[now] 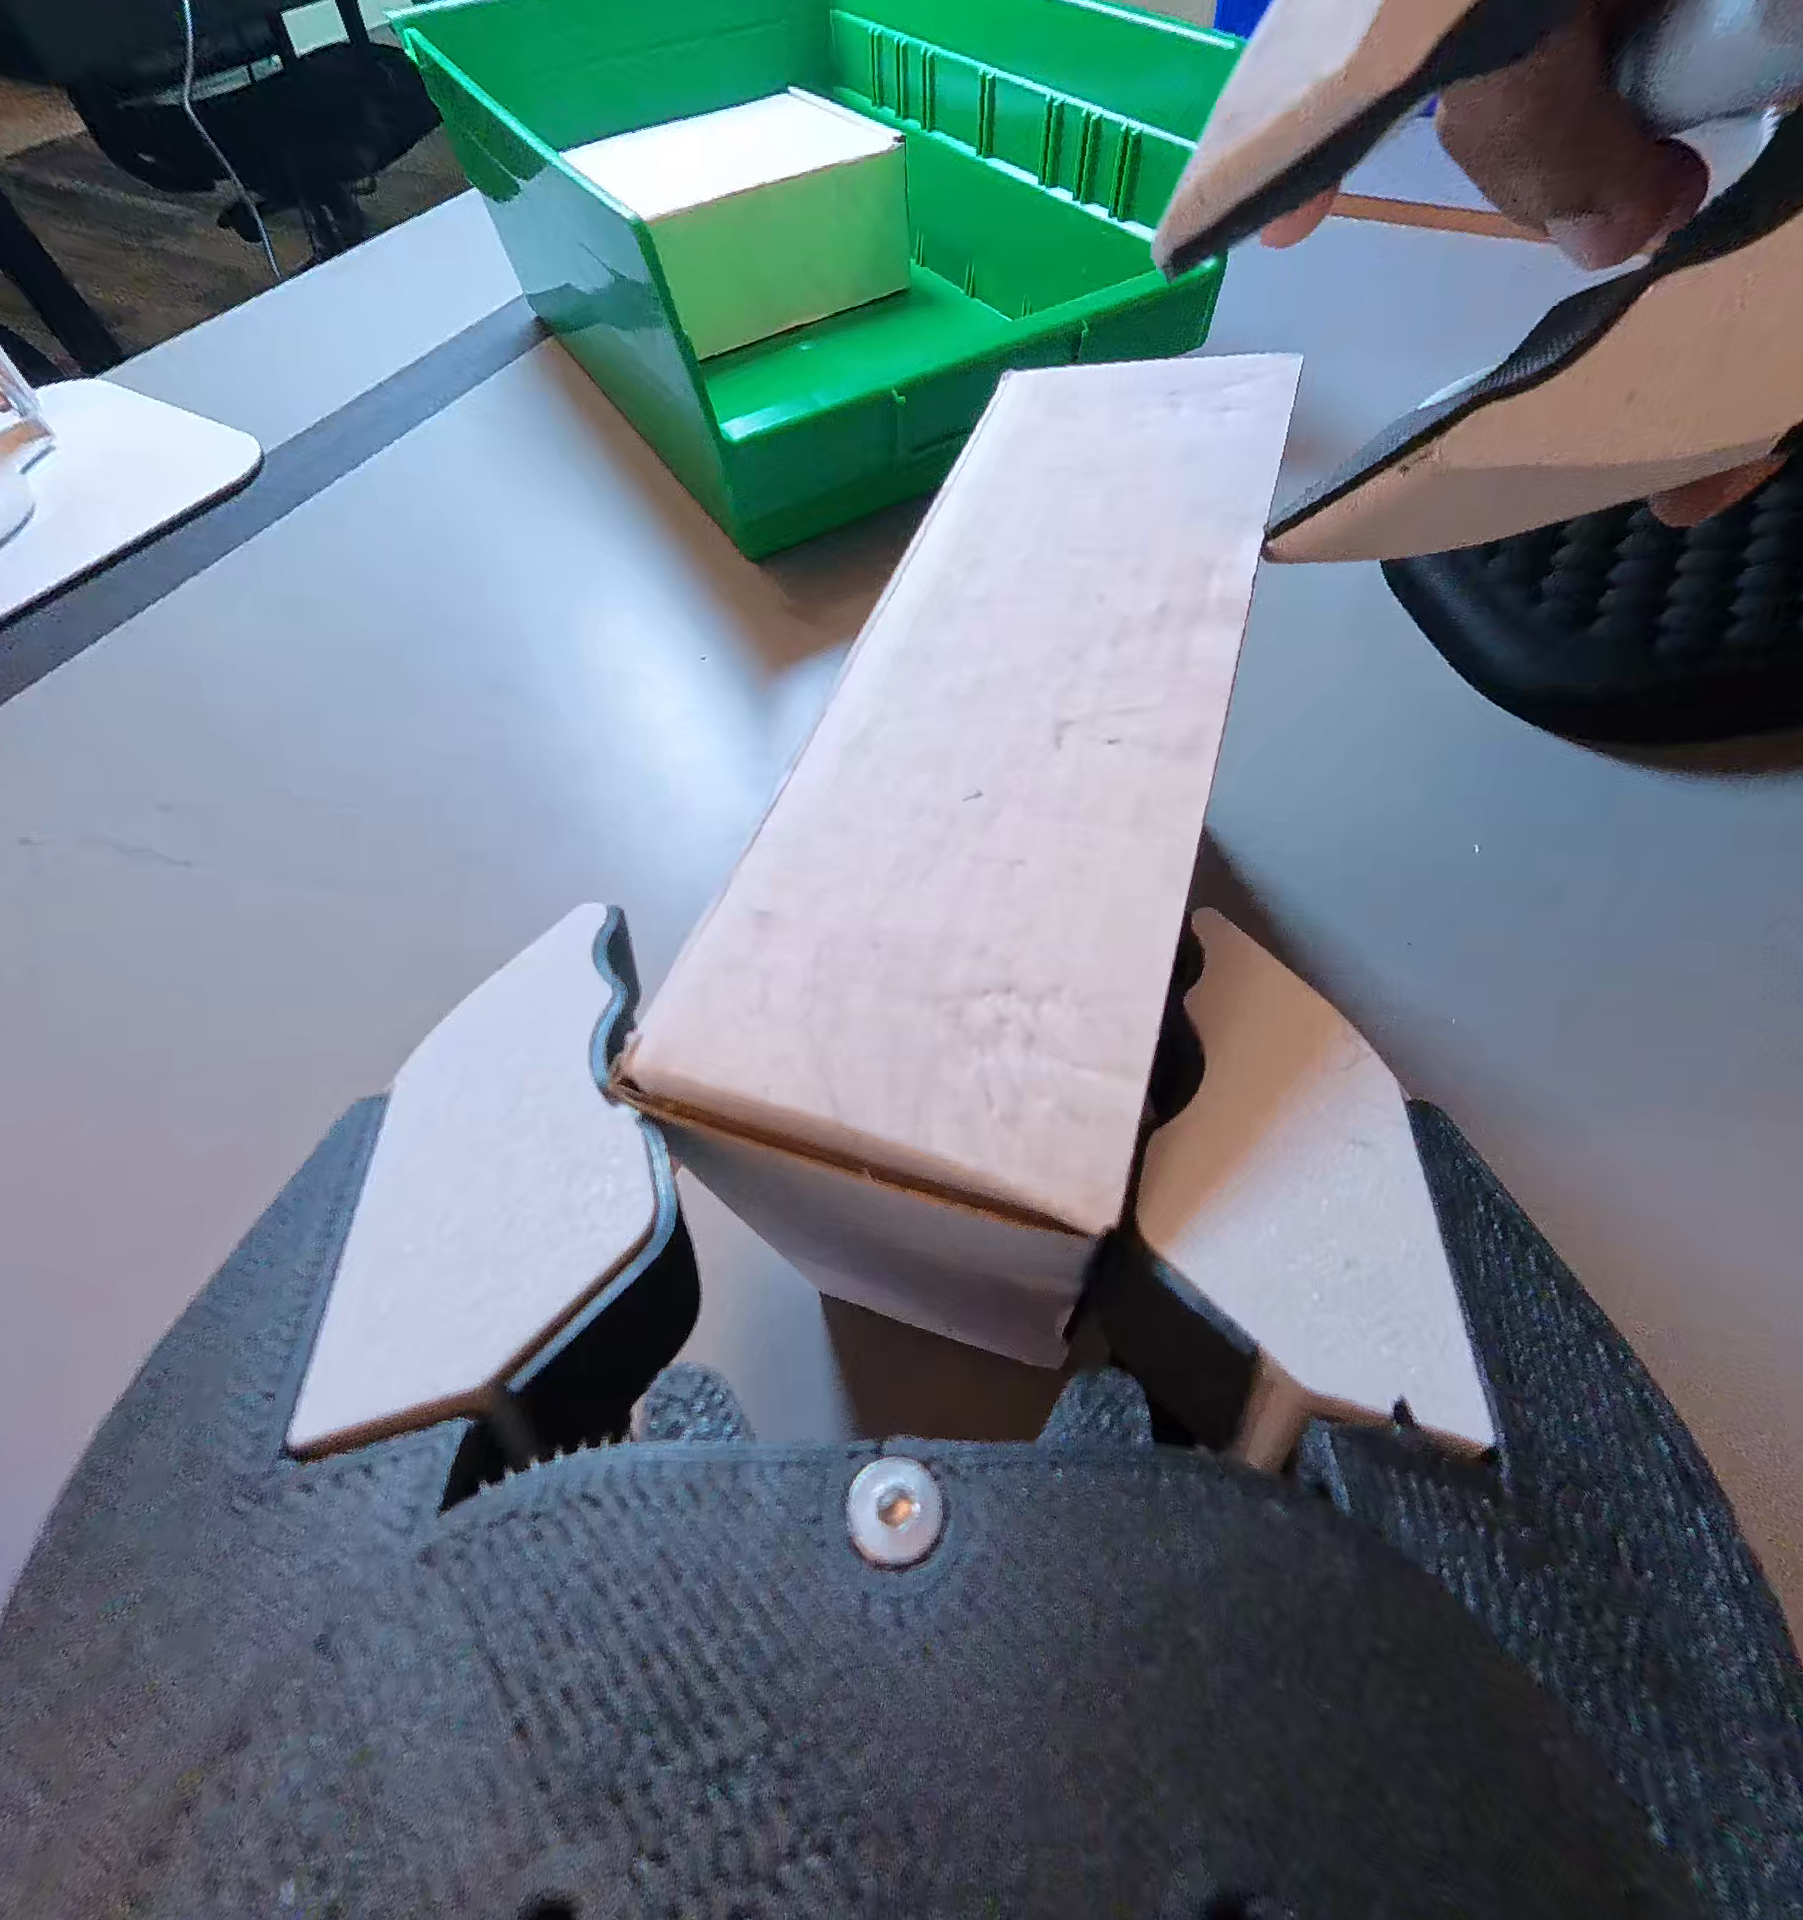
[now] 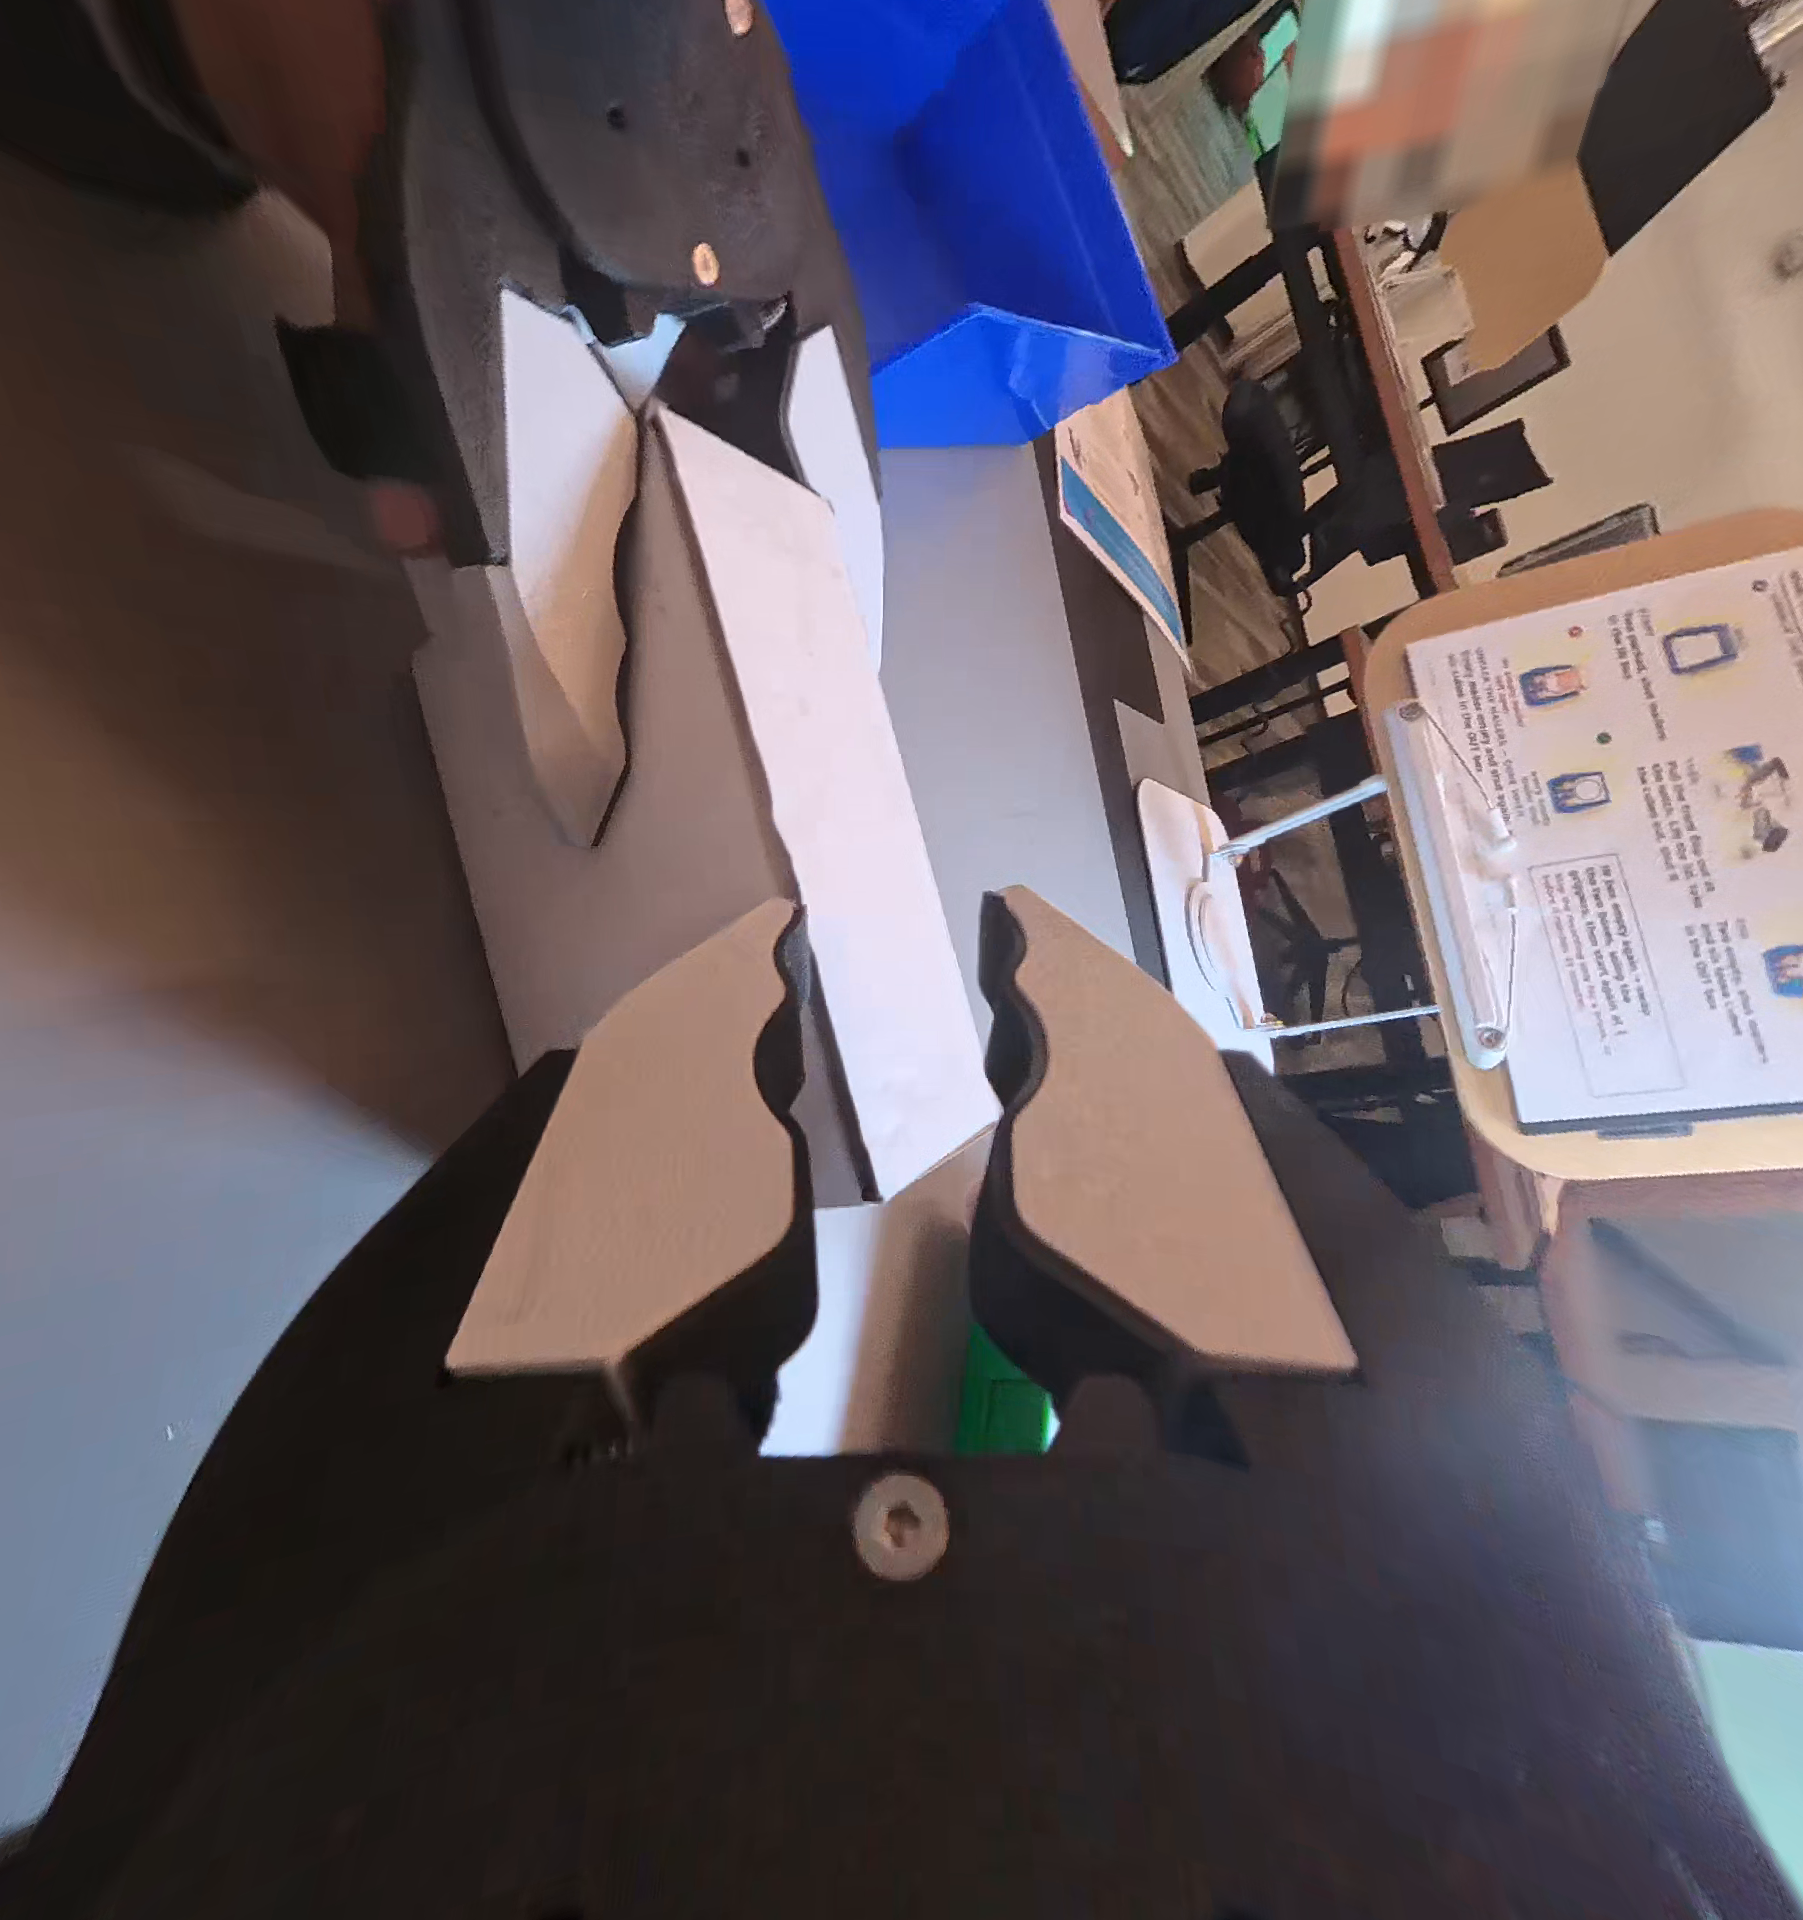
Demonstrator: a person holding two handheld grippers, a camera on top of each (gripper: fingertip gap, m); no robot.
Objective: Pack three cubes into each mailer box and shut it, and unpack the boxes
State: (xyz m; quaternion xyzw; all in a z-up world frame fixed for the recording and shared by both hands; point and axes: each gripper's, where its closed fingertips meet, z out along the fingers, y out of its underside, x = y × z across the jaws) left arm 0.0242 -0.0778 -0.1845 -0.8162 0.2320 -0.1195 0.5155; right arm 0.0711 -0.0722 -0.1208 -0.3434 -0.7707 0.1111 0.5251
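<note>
My left gripper [image 1: 902, 1013] is shut on the near end of a closed white mailer box [image 1: 980, 748] and holds it tilted over the grey table [image 1: 357, 810]. My right gripper [image 2: 892, 925] is open. Its jaws straddle the box's far end [image 2: 845, 790], and in the left wrist view its lower fingertip [image 1: 1292, 540] sits at the box's far corner. A second closed white mailer box [image 1: 772, 239] lies in the green bin [image 1: 824, 436] behind. No cubes show.
A blue bin [image 2: 980, 208] stands past the left gripper in the right wrist view. An instruction sheet on a stand [image 2: 1624, 831] with a white base [image 1: 76, 488] is at the table's edge. A black mesh chair [image 1: 1655, 623] is on the right.
</note>
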